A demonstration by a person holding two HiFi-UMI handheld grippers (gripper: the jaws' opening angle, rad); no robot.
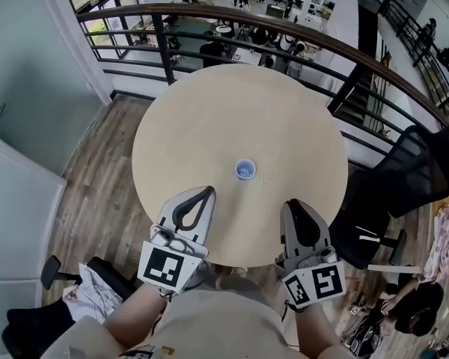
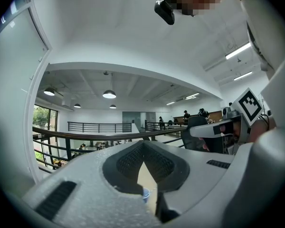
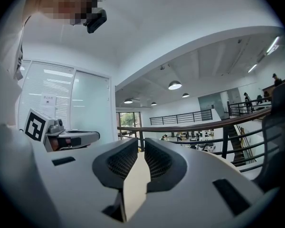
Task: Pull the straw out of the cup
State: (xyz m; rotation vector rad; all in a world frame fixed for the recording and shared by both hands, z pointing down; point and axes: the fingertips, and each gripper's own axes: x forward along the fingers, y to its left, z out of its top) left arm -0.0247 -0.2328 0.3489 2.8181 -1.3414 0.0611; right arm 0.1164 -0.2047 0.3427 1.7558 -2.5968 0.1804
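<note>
- Round, smooth pale-wood table point(image 1: 209, 118); small blue cup point(image 1: 245, 170) near its centre, straw too faint to confirm.
- Left gripper point(image 1: 206, 191), right gripper point(image 1: 293, 203): ribbed dark pads point(image 3: 122, 161) closed together, empty.

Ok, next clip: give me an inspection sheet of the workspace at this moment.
Surface: round beige table.
Job's things: blue cup near the table's middle; straw too small to make out.
Clutter: nothing seen.
Grippers: left gripper and right gripper both shut, empty, over the near edge, short of the cup.
Cables: nothing seen.
Surroundings: railing behind the table, black chair at right, wood floor.
</note>
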